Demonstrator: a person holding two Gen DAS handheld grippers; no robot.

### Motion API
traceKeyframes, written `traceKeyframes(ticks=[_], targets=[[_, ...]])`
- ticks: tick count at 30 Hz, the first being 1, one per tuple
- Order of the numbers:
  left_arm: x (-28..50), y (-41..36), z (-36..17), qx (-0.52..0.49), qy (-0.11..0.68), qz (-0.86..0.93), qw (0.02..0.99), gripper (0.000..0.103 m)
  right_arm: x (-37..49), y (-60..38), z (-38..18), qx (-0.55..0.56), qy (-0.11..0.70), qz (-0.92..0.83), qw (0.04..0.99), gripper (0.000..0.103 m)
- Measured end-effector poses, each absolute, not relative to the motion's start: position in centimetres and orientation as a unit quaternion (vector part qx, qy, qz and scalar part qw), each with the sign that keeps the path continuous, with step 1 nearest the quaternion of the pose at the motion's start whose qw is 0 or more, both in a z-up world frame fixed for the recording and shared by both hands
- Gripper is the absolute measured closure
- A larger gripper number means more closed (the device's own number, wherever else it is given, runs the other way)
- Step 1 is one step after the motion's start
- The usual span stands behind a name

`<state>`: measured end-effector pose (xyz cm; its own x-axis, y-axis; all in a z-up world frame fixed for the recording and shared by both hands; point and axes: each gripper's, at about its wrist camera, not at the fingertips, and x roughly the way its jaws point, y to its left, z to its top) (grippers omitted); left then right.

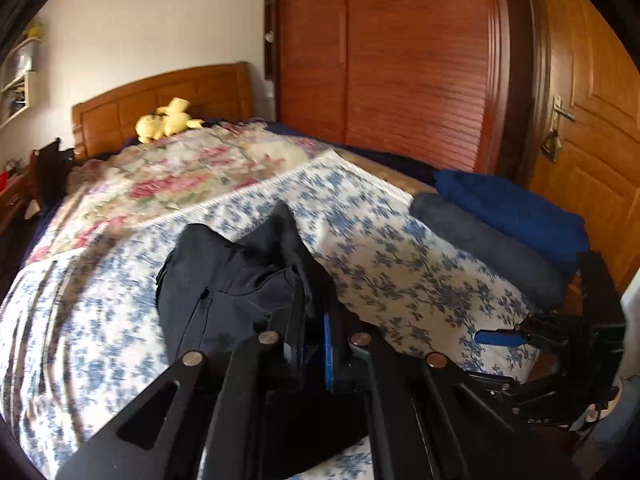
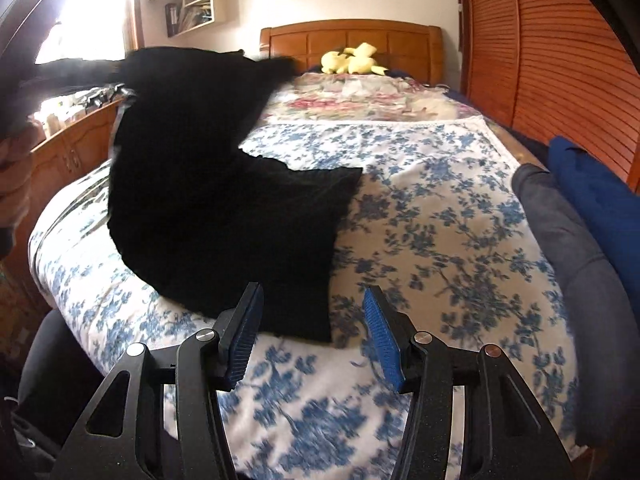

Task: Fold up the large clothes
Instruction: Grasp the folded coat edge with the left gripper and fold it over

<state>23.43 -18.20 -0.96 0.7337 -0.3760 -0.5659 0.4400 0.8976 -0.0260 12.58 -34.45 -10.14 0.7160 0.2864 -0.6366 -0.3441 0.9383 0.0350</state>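
Note:
A large dark garment (image 1: pixel 224 280) is bunched in front of my left gripper (image 1: pixel 316 316), whose jaws are shut on a fold of it. In the right wrist view the same black garment (image 2: pixel 200 200) hangs from the upper left and drapes down onto the blue-flowered bed cover (image 2: pixel 440 220). Its lower corner lies on the cover just beyond my right gripper (image 2: pixel 314 336). That gripper is open, its blue pads (image 2: pixel 384 340) apart and pressing on nothing. In the left wrist view, the right gripper (image 1: pixel 500 338) is low at the right edge.
A folded blue garment (image 1: pixel 516 208) and a grey one (image 1: pixel 488 248) lie along the bed's right edge. A yellow plush toy (image 2: pixel 352 60) sits by the wooden headboard (image 2: pixel 352 36). A slatted wardrobe (image 1: pixel 400 60) and a door (image 1: pixel 592 100) stand on the right, a wooden dresser (image 2: pixel 68 148) on the left.

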Motion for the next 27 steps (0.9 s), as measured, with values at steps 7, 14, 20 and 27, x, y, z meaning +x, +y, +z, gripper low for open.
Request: traceKeyframes(ticks=[7,14,20,27], targets=[[22.8,-19.9,-3.8,0.059,0.308,-0.226,0.922,0.099,11.3,-35.9,-10.5,-0.038,0.339,0.172,0.924,0.05],[21.4,-18.4,-2.6,0.032,0.303,-0.248,0.92,0.088,11.0,-35.5,-10.0,-0.039,0.333,0.175,0.926,0.05],[19.5,-15.1,-1.2,0.043,0.28,-0.23,0.931,0.077,11.8,-33.9,-8.2,-0.047,0.315,0.181,0.931,0.05],[19.5,-10.0,-2.3,0.032,0.287,-0.198,0.937,0.068,14.0,-31.1,-5.8,-0.045,0.289,0.203,0.934,0.05]])
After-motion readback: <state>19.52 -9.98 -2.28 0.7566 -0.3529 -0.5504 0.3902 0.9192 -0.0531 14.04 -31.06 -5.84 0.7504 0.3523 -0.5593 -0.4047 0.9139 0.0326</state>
